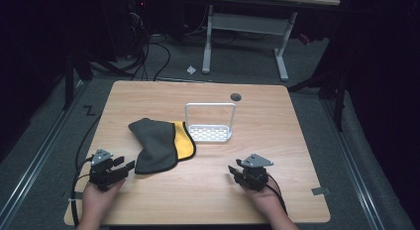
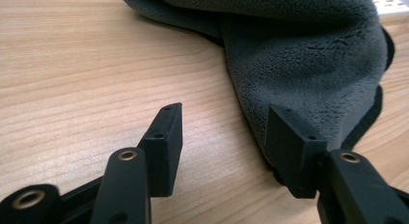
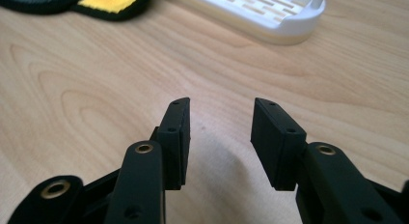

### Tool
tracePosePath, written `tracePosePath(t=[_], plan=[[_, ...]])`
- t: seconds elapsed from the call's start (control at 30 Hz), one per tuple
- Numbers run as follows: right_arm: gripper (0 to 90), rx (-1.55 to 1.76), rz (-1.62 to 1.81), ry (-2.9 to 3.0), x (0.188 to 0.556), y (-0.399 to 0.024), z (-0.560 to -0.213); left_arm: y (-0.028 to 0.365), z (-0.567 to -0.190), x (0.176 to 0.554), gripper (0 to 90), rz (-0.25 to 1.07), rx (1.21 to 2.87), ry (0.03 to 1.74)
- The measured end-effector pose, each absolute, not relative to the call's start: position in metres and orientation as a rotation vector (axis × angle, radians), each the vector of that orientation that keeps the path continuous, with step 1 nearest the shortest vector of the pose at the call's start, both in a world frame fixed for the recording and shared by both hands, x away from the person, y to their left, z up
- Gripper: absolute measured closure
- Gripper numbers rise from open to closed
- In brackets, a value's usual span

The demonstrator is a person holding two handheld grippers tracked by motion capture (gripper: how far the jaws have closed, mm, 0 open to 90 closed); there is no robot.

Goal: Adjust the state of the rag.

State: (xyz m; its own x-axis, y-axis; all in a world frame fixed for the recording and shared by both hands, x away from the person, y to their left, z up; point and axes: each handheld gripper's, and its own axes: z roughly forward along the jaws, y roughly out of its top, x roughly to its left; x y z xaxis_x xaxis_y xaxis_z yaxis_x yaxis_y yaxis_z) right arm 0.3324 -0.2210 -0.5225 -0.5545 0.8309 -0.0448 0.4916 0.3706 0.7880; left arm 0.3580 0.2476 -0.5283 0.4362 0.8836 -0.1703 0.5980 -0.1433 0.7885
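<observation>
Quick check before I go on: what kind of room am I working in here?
Probably a lab or workshop set up for recording, not a home. A lone wooden table stands on grey carpet between floor rails, with loose cables and a desk frame in the dark beyond.

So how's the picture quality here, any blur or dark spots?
High view: wooden table evenly lit, room beyond nearly black. Left gripper view: grey cloth sharp, nearest parts of the left tongs soft. Right gripper view: white rack slightly soft, faint shadow under the right tongs.
</observation>
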Motion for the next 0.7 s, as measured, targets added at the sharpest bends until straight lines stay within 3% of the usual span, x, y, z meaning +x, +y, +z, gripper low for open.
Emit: tracePosePath(t=[0.5, 0.7], plan=[[51.9, 1.156, 1.042, 2.169, 0.335, -0.224, -0.525, 0.246, -0.526, 0.357, 42.6, 0.435, 1.847, 1.235], [50.9, 1.153, 1.041, 2.178, 0.334, -0.223, -0.525, 0.239, -0.498, 0.359, 40.4, 0.435, 1.778, 1.152]])
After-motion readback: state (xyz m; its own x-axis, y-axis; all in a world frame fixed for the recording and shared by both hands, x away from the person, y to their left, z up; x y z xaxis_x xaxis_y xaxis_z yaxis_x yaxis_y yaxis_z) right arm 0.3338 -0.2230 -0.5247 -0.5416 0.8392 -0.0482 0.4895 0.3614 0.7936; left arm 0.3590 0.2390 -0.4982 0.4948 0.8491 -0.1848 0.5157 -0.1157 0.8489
